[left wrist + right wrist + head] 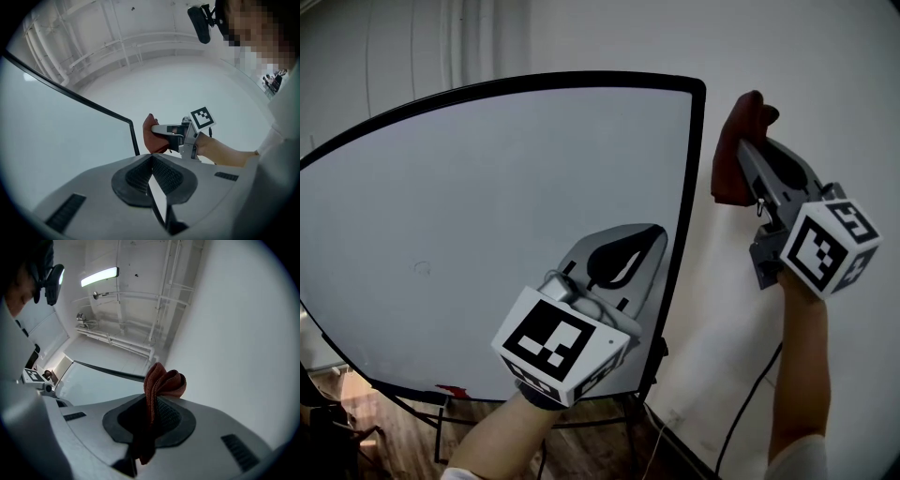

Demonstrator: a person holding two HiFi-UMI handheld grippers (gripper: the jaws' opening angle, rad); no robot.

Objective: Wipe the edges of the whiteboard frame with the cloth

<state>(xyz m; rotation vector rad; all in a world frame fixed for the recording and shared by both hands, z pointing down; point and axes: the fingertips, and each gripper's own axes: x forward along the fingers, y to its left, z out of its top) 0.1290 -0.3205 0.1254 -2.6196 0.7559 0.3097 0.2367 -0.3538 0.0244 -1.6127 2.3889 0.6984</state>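
A whiteboard (487, 216) with a thin black frame (692, 187) fills the left of the head view. The red-brown cloth (731, 159) hangs folded just right of the frame's right edge, near its top corner, in front of the white wall. My right gripper (752, 141) is shut on the cloth (161, 383), which bunches above the jaws and trails down between them. Whether the cloth touches the frame (112, 372) cannot be told. My left gripper (649, 236) is lower, in front of the board's right side, shut with nothing in it (151, 158).
The board stands on a black metal stand (441, 431) over a wooden floor. A small red item (450, 390) lies at the board's bottom edge. A black cable (750, 403) runs down the wall (834, 84) under my right arm.
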